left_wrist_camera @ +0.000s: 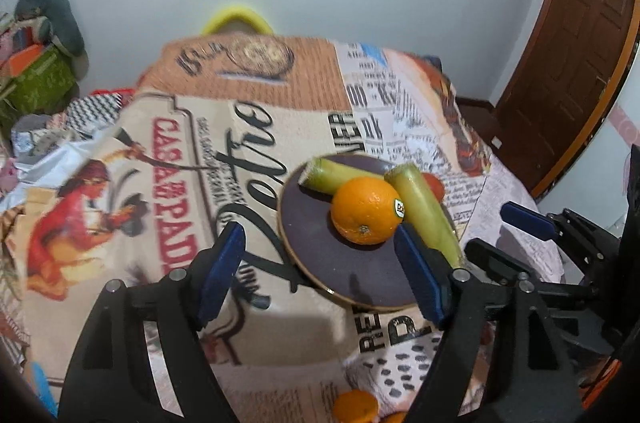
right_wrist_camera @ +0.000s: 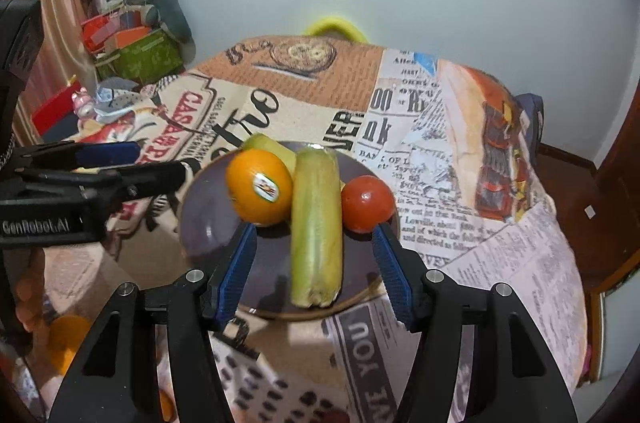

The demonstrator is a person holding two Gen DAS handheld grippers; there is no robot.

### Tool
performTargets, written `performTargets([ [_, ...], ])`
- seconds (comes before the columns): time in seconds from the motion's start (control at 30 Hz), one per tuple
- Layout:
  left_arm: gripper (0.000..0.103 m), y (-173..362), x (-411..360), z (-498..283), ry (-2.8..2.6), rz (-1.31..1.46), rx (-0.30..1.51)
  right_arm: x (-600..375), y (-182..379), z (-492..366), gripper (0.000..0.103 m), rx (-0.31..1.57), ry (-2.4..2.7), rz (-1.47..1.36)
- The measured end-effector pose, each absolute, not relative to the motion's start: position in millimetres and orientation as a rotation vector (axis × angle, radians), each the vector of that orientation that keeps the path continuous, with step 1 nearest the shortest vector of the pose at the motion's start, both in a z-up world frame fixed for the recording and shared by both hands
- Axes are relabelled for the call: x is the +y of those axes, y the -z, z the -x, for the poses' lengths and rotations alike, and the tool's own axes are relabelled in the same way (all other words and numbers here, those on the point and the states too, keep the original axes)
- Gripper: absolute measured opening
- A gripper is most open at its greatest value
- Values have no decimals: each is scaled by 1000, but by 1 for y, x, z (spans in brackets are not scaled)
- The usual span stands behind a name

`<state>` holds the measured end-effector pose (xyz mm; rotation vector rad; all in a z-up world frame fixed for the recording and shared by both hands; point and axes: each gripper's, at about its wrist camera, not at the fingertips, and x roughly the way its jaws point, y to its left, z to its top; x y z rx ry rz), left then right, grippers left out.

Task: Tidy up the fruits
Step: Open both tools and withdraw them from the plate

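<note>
A dark purple plate (left_wrist_camera: 316,263) (right_wrist_camera: 208,235) sits on the printed tablecloth. On it lie an orange (left_wrist_camera: 364,211) (right_wrist_camera: 260,187) with a sticker, two long green-yellow fruits (left_wrist_camera: 424,211) (right_wrist_camera: 316,223) and a red tomato (left_wrist_camera: 436,183) (right_wrist_camera: 366,199). My left gripper (left_wrist_camera: 320,239) (right_wrist_camera: 160,159) hangs open over the plate's near-left rim, with nothing between its fingers. My right gripper (right_wrist_camera: 316,235) (left_wrist_camera: 488,229) stands open astride the near end of one long fruit, its pads clear of it.
More oranges (left_wrist_camera: 356,407) (right_wrist_camera: 66,339) lie low at the near edge, beside a hand (right_wrist_camera: 28,303). A yellow chair back (right_wrist_camera: 336,25) rises behind the table (right_wrist_camera: 500,263). Boxes and clutter (right_wrist_camera: 136,51) crowd the left. A wooden door (left_wrist_camera: 580,43) stands at right.
</note>
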<state>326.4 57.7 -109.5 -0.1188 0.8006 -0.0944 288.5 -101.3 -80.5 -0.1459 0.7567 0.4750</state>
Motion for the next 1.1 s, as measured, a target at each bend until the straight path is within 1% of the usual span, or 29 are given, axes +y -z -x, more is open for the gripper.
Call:
performTargets([
  [0.13,77,82,60,-293,76,95,738,-110,60,-265,57,718,-465,140],
  [0.27,80,58,60,-256,71,84,684,-117,45,-241,57,682,-456,141],
  [0.53,83,37,47,-189,61,20,632,-127,33,-180,60,655,-444,175],
  [0.7,83,40,41,-159,70,10,640,-132,40,-153,60,670,-442,200],
  [0.87,83,54,39,-138,72,7,683,-136,50,-131,61,704,-440,223],
  [1.1,83,84,43,-125,59,26,756,-148,86,-117,61,811,-427,222],
])
